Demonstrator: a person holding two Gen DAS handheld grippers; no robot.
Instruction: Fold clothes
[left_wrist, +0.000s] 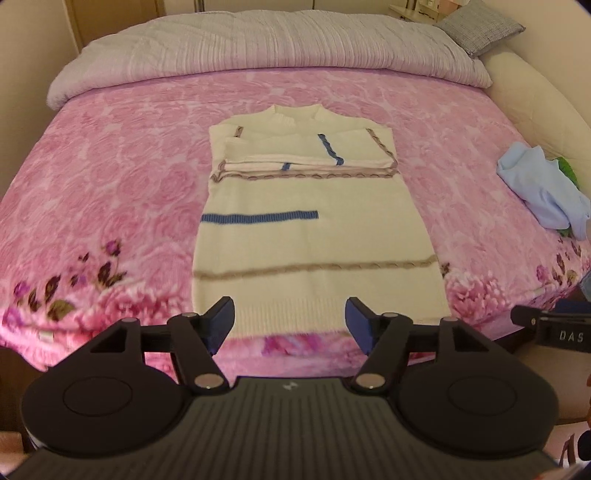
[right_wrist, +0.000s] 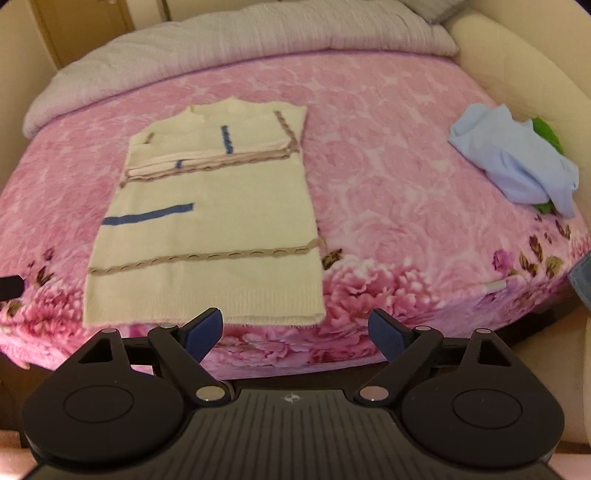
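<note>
The left gripper (left_wrist: 290, 325) is held with its 2 fingers spread wide and nothing is gripped between them. The right gripper (right_wrist: 295, 334) is likewise spread wide and carries nothing. Both are poised off the near edge of the bed (left_wrist: 110, 184), clear of the fabric.

The cream sweater (left_wrist: 314, 236) is laid flat on the pink bedspread, directly ahead of the fingers. Its long axis runs straight away from the grippers: the ribbed hem (left_wrist: 332, 314) lies nearest, the collar farthest. The 2 sleeves are already folded across the chest. The hem is seen between the left fingers, so the left gripper is judged nearer to the hem's middle; from the right gripper the sweater lies ahead and to the left, with only the hem's right corner (right_wrist: 314, 314) close by. A lengthwise fold from hem toward collar is judged the remaining step.

Counted: 1 cream sweater, 1 light blue garment (right_wrist: 513, 162) bunched well to the right of the sweater, 1 green item (right_wrist: 548, 134) partly hidden beneath it, 1 grey quilt (left_wrist: 258, 48) beyond the collar, 1 grey pillow (left_wrist: 480, 27).
</note>
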